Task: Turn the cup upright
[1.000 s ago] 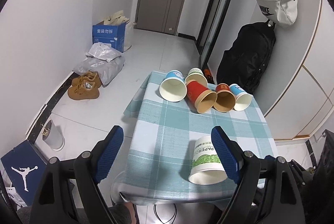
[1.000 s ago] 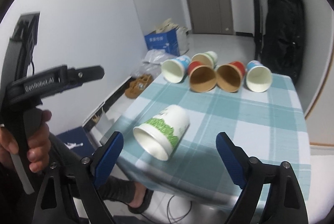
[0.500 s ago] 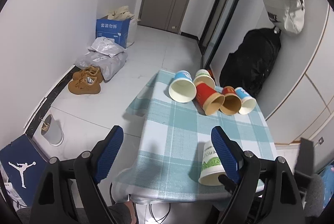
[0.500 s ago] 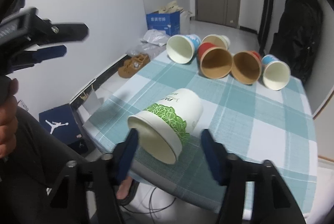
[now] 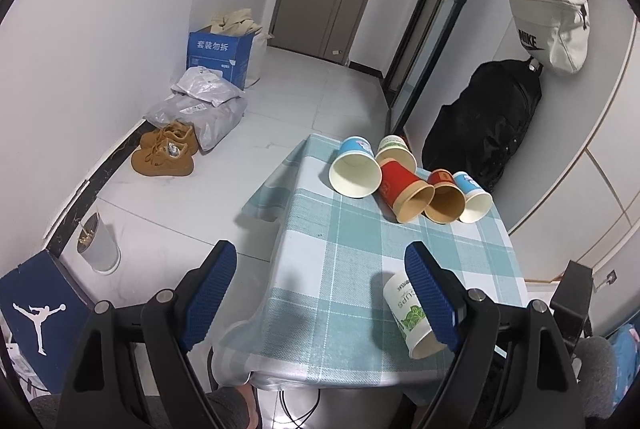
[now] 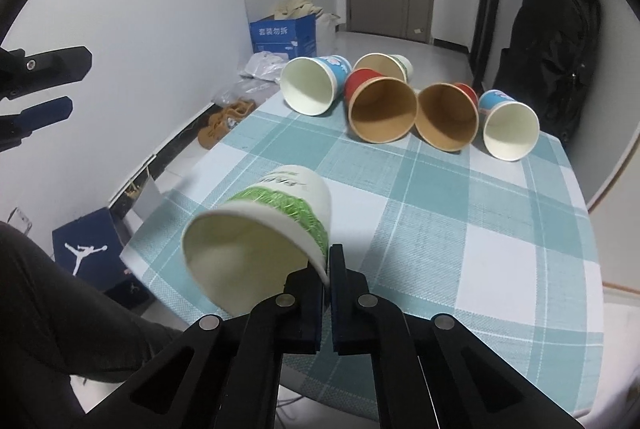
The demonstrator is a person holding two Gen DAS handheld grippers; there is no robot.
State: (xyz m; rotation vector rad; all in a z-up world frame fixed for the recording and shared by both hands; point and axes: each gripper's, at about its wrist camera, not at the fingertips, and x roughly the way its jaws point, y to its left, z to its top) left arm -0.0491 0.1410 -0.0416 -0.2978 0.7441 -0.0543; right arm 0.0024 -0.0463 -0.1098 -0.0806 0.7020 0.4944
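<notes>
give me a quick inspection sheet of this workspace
surface: small table under a teal and white checked cloth
job's things: white cup with green print on its side near the front edge, mouth toward the camera
clutter: five more cups on their sides in a row at the far end
grippers: right tongs shut on the white cup's rim; left tongs open, holding nothing
cables: one loop on the floor under the table
surroundings: blue box, brown shoes, black backpack, white bag hung above it

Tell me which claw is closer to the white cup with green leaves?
Right. The right claw pinches the rim of the white cup with green leaves. The left claw hangs open beside it, touching nothing.
</notes>
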